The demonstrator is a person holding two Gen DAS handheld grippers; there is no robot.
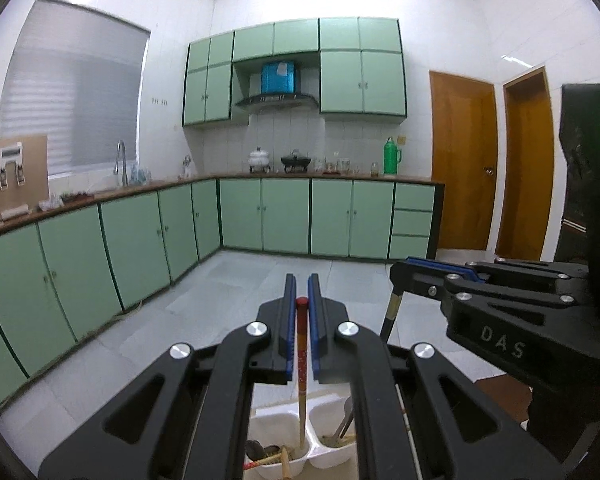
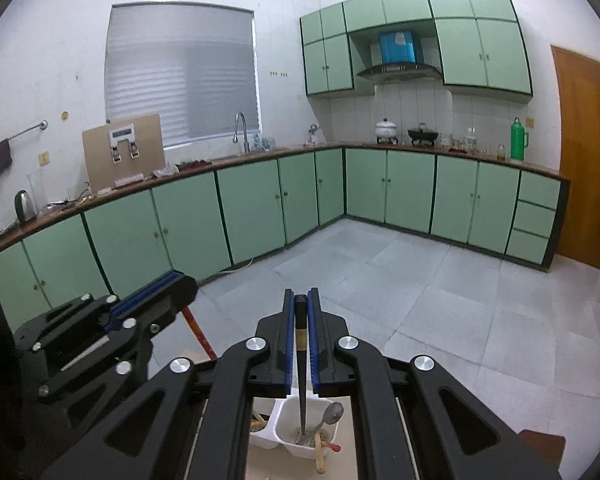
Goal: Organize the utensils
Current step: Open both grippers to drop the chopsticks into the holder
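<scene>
gripping chopsticks (image 1: pixel 301 344) upright, both grippers (image 1: pixel 302 284)

A red-tipped chopstick (image 1: pixel 302 344) is held upright over the left compartment of a white divided holder (image 1: pixel 296 412); a black chopstick (image 2: pixel 301 360) stands in the right compartment beside a metal spoon (image 2: pixel 327 420).
</scene>
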